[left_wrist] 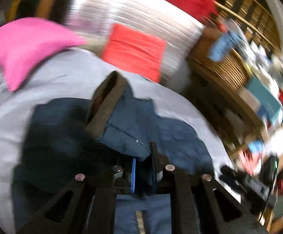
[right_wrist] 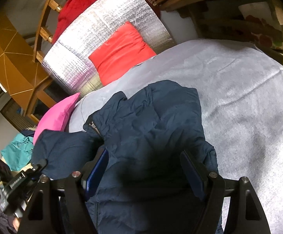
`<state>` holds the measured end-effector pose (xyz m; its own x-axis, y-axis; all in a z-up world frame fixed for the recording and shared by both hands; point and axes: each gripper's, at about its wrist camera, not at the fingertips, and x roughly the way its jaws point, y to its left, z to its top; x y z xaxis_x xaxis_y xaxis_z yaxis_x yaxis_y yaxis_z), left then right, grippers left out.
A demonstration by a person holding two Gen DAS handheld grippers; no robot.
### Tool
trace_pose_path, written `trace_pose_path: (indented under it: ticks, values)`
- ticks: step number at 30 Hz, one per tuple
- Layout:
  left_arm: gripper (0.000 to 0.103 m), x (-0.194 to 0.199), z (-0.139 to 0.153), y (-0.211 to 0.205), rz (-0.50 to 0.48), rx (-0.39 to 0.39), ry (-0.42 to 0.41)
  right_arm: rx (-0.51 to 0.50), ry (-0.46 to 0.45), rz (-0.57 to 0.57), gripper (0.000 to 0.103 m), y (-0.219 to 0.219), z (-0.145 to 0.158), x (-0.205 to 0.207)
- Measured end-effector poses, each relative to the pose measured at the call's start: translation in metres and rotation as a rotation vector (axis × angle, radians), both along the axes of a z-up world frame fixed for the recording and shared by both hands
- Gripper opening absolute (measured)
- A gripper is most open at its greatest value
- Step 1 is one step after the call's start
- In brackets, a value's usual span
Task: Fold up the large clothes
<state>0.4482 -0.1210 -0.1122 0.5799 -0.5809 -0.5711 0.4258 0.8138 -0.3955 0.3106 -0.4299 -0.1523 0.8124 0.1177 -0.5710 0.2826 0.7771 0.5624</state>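
Note:
A navy puffer jacket (right_wrist: 151, 120) lies crumpled on a grey bed cover (right_wrist: 239, 97). My left gripper (left_wrist: 143, 167) is shut on a fold of the jacket's sleeve (left_wrist: 125, 128), and the sleeve's dark cuff (left_wrist: 104, 105) sticks up past the fingers. The left wrist view is blurred. In the right wrist view the left gripper (right_wrist: 41, 163) holds that sleeve (right_wrist: 63, 152) lifted off to the left. My right gripper (right_wrist: 145, 173) stands open and wide over the jacket's body, with puffy fabric lying between its blue pads (right_wrist: 98, 171).
A pink pillow (right_wrist: 57, 117) and a red cushion (right_wrist: 121, 52) lie at the head of the bed against a silver foil mat (right_wrist: 102, 29). A wicker basket (left_wrist: 229, 68) and cluttered shelves stand beside the bed. Teal cloth (right_wrist: 18, 150) lies at the left.

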Motion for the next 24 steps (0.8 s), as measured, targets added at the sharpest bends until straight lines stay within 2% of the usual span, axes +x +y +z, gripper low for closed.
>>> trace_pose_path:
  ticks: [2, 4, 5, 6, 7, 9, 12, 14, 17, 20, 22, 24]
  values:
    - [0.022, -0.007, -0.001, -0.028, -0.077, 0.056, -0.021, 0.019, 0.0, -0.001, 0.079, -0.003, -0.001, 0.0]
    - [0.045, -0.02, -0.001, -0.051, -0.163, 0.101, -0.047, 0.043, -0.003, -0.009, 0.079, -0.008, -0.002, 0.0]
    - [0.053, -0.027, 0.0, -0.061, -0.198, 0.12, -0.063, 0.053, -0.005, -0.015, 0.079, -0.01, -0.002, -0.001]
    - [0.067, -0.034, 0.003, -0.068, -0.228, 0.14, -0.085, 0.06, -0.007, -0.022, 0.079, -0.013, -0.002, -0.003]
    - [0.071, -0.039, 0.006, -0.072, -0.243, 0.146, -0.104, 0.065, -0.008, -0.028, 0.079, -0.016, -0.002, -0.003]
    - [0.072, -0.046, 0.021, -0.069, -0.293, 0.107, -0.152, 0.081, -0.015, -0.045, 0.079, -0.024, -0.002, -0.007]
    - [0.086, -0.055, 0.042, -0.045, -0.333, -0.022, -0.184, 0.131, -0.032, -0.064, 0.079, -0.037, -0.003, -0.011]
    - [0.09, -0.054, 0.056, -0.024, -0.281, -0.076, -0.216, 0.178, -0.045, -0.067, 0.079, -0.044, -0.005, -0.013]
    - [0.091, -0.039, 0.055, 0.016, -0.165, -0.108, -0.18, 0.265, -0.063, -0.051, 0.079, -0.051, -0.012, -0.013]
    - [0.091, -0.003, 0.033, 0.063, 0.047, -0.065, -0.047, 0.356, -0.048, -0.033, 0.079, -0.056, -0.024, -0.01]
    - [0.091, 0.019, 0.007, 0.097, 0.198, -0.033, 0.053, 0.358, -0.026, -0.036, 0.079, -0.058, -0.028, -0.008]
    - [0.091, 0.035, -0.015, 0.127, 0.304, -0.016, 0.151, 0.338, -0.005, -0.044, 0.079, -0.059, -0.03, -0.006]
